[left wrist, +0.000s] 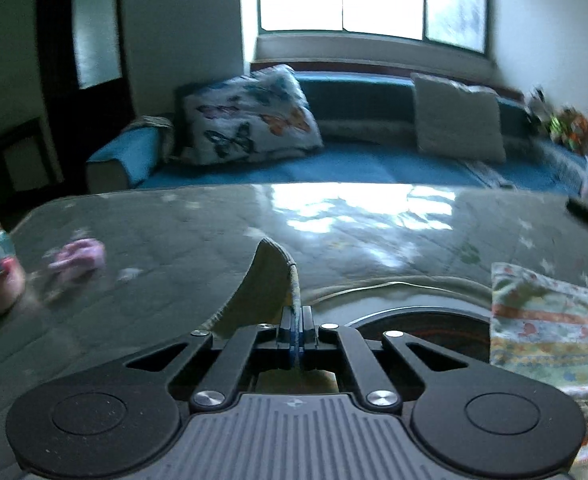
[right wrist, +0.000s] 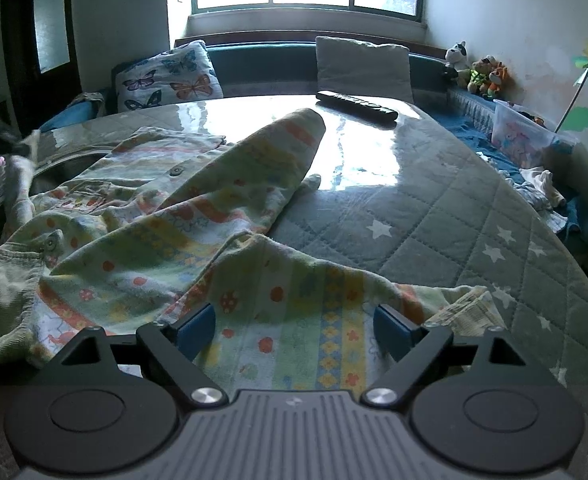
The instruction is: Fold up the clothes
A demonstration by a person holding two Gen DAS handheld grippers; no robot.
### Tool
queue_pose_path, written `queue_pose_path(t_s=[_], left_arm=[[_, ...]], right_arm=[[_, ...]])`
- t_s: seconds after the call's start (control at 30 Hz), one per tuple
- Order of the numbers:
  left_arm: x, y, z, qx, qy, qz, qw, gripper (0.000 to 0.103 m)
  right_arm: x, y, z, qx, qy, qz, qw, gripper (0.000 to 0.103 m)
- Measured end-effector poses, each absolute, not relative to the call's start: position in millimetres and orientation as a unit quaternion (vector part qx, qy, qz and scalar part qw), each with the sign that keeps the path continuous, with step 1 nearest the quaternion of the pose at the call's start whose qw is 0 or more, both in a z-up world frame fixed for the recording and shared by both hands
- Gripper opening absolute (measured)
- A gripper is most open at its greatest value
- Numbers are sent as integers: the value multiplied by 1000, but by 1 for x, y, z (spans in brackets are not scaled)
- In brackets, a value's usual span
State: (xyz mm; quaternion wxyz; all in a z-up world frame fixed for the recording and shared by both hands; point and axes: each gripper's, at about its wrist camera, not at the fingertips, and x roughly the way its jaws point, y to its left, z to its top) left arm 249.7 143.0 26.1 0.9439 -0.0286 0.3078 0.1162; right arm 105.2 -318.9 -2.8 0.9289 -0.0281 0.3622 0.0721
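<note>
The left claw (left wrist: 296, 326) was pressed together on a flap of the patterned garment (right wrist: 198, 216), lifting it, probably to start a fold. The right claw (right wrist: 294, 330) stood spread just above the cloth's near edge (touching nothing, apparently). The garment lay rumpled across the quilted counter (right wrist: 433, 216), filling the frame's lower left.
</note>
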Motion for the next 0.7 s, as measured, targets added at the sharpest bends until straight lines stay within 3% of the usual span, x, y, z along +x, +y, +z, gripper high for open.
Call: queue_pose_path(t_s=[0.7], left_arm=[[54, 198, 44, -58, 245, 241, 937, 1]], right_arm=[[82, -225, 10, -77, 340, 288, 892, 84]])
